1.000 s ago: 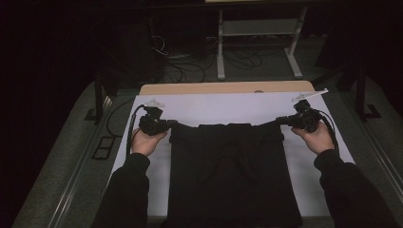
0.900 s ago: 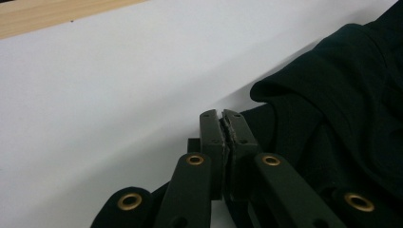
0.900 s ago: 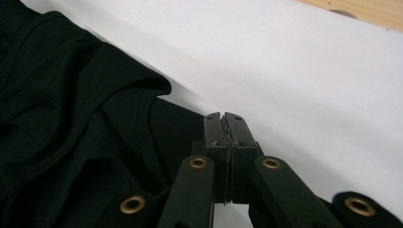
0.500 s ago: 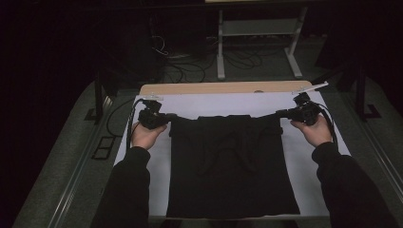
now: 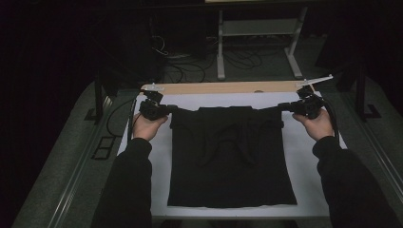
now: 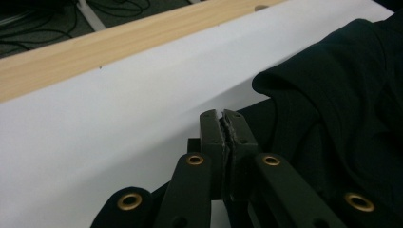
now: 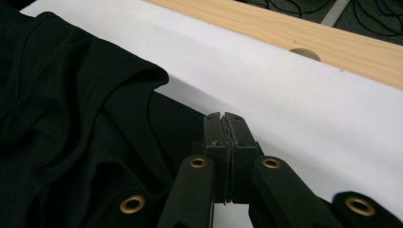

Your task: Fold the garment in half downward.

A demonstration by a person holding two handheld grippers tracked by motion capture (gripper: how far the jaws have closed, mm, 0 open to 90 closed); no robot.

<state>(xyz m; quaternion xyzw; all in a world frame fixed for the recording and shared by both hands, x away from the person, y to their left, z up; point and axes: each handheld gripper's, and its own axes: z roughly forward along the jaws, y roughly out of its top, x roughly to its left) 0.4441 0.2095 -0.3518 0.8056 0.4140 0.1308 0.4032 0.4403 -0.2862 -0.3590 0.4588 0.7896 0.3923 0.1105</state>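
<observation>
Left gripper: jaws pressed together with no gap in the left gripper view, pinching what appears to be the far left corner of the black garment. The fabric edge runs in under the jaw tips; the pinch itself is hidden behind the jaws, so the hold is judged from the taut top edge seen in the high view.

The garment lies flat on the white sheet covering the table, centred between the 2 hands. Its long axis runs from the far edge toward the person; the far edge is stretched crosswise between the 2 grippers. Loose folds sit near its middle. From the left gripper the cloth extends to the right and toward the person; a rolled fold rises just beside the jaws.

Wooden table edge: bare strip beyond the sheet, just past the stretched far edge.

Right gripper: jaws likewise closed tight in the right gripper view, on the far right corner. From it the garment extends to the left and toward the person.

Judgement: both grippers are equally placed, 1 per corner; any next move turns on that crosswise edge and calls for both moving together.
</observation>
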